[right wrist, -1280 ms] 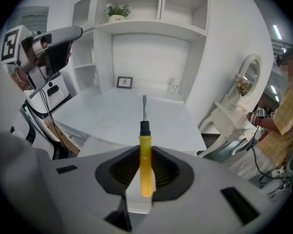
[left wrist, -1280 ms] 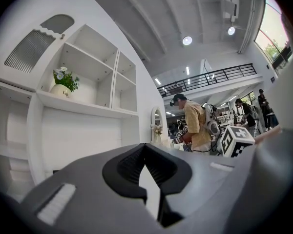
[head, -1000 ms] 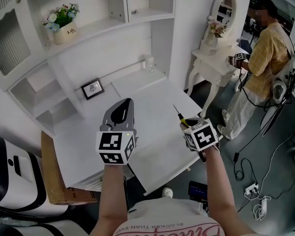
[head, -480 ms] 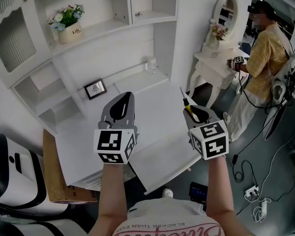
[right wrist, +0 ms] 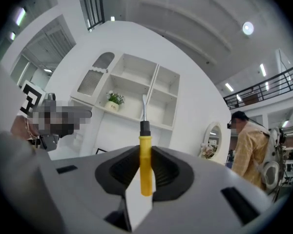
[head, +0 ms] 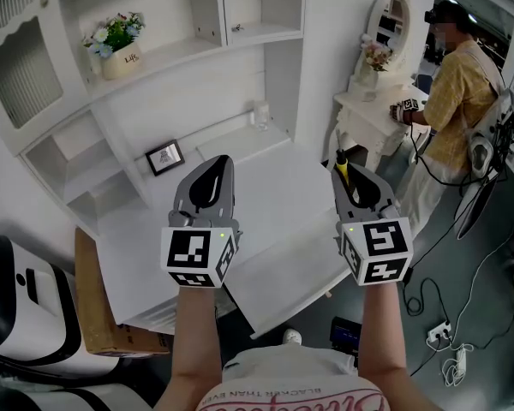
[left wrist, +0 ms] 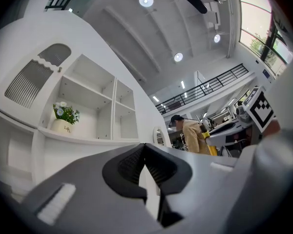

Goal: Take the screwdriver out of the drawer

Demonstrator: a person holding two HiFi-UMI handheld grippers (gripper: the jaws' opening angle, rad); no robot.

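Right gripper (head: 358, 176) clamps the yellow-handled screwdriver (right wrist: 145, 172) upright (left gripper (head: 214, 166) closed, empty).

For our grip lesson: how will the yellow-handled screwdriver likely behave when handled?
Probably stiff: the screwdriver stands straight in the right gripper. Its round, smooth handle may slip or roll if set down.

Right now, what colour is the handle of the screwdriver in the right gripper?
The screwdriver handle is yellow; the right gripper view shows it best.

flower pot (head: 113, 45): far left, on a shelf (head: 167, 56)
picture frame (head: 164, 156): lower, against the wall
person (head: 458, 92): far right, standing
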